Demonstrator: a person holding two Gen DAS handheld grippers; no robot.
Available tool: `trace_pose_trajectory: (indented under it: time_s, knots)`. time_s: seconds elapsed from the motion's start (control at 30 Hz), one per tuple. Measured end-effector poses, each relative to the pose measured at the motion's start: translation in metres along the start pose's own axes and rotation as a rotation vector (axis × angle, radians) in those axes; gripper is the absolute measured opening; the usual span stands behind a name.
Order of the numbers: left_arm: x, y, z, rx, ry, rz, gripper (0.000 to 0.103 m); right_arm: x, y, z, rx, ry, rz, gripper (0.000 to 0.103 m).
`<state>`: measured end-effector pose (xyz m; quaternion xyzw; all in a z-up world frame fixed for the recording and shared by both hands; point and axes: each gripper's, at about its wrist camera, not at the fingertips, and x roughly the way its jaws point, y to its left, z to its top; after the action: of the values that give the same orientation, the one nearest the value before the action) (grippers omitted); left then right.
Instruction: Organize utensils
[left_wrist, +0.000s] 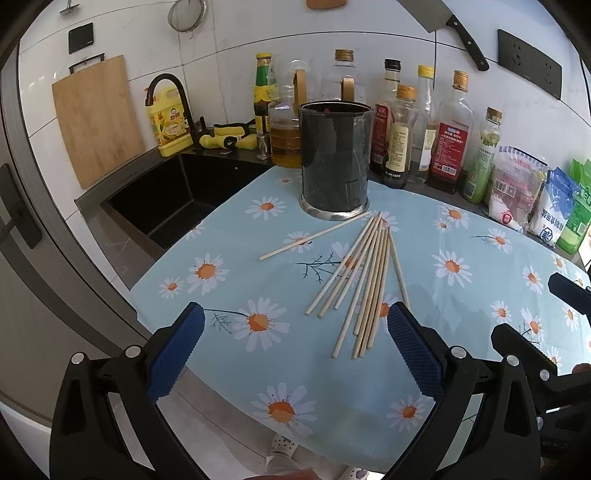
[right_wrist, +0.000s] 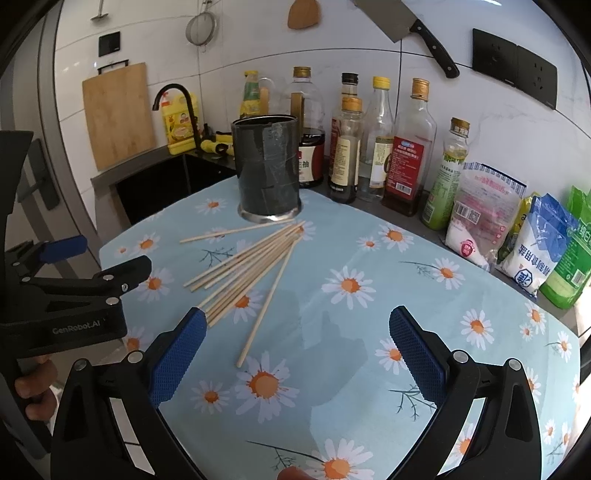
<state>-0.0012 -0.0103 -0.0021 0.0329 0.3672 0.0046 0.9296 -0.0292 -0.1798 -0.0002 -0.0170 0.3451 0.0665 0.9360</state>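
We found the left gripper (left_wrist: 295, 354) with its blue-padded jaws standing wide apart and nothing between them, held low over the near edge of the desk. The right gripper (right_wrist: 297, 358) was in the same condition: jaws fully apart, empty, above bare cloth. In the right wrist view the left gripper sat just to the left of the right one, its handle in a hand (right_wrist: 35, 387).

Ahead of both sets of jaws lay the loose fan of pale wooden chopsticks (left_wrist: 364, 280), flat on the light blue daisy-print tablecloth (left_wrist: 461, 314) that covered the desk. Their far tips converged near the base of the holder; their near ends spread toward the left gripper, one end lying close to its right pad. A single pale wooden chopstick (left_wrist: 314, 236) lay apart from the bundle, angled off to the left.

Beyond the sticks stood the dark cylindrical utensil holder with a metal base rim (left_wrist: 334, 158), upright. We could not make out any contents through its rim. Behind it ran a row of glass and plastic condiment bottles (left_wrist: 448, 133), with a black sink (left_wrist: 177, 195) to the left.

We judged the task barely begun: every visible stick was on the cloth, none gripped. What remained was to gather the sticks and stand them in the holder.
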Motion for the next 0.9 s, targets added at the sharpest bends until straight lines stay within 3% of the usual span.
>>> trace_pose_trajectory:
  time_s: [0.9]
  knots:
    - [0.003, 0.011, 0.005, -0.012, 0.034, 0.018, 0.097, 0.007, 0.012, 0.001, -0.041, 0.004, 0.012, 0.095]
